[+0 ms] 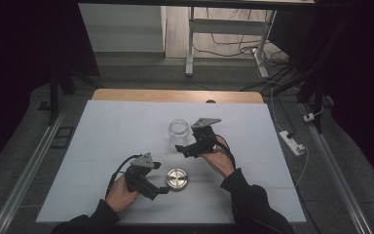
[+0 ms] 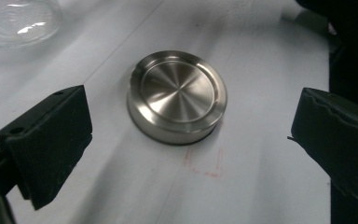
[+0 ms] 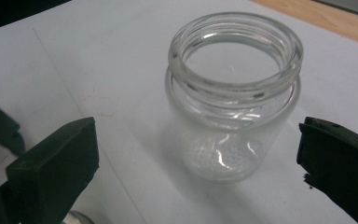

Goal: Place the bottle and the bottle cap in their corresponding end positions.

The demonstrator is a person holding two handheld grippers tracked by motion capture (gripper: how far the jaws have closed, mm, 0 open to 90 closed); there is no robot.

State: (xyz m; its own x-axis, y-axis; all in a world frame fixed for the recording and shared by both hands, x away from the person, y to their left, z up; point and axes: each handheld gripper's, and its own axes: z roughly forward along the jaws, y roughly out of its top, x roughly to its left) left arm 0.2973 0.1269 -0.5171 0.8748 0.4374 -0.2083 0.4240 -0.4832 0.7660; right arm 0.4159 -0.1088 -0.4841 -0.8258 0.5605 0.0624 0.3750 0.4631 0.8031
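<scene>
Glass jar (image 3: pixel 234 98) stands upright and uncapped on the white counter (image 1: pixel 107 141), near its middle. I see my right gripper (image 1: pixel 184 149) just beside it, fingers (image 3: pixel 56 163) spread wide apart, the jar ahead between them and untouched. Brushed metal lid (image 2: pixel 177 95) lies flat nearer the person. My left gripper (image 1: pixel 159 187) sits just beside it, fingers (image 2: pixel 51 140) apart, holding nothing.
</scene>
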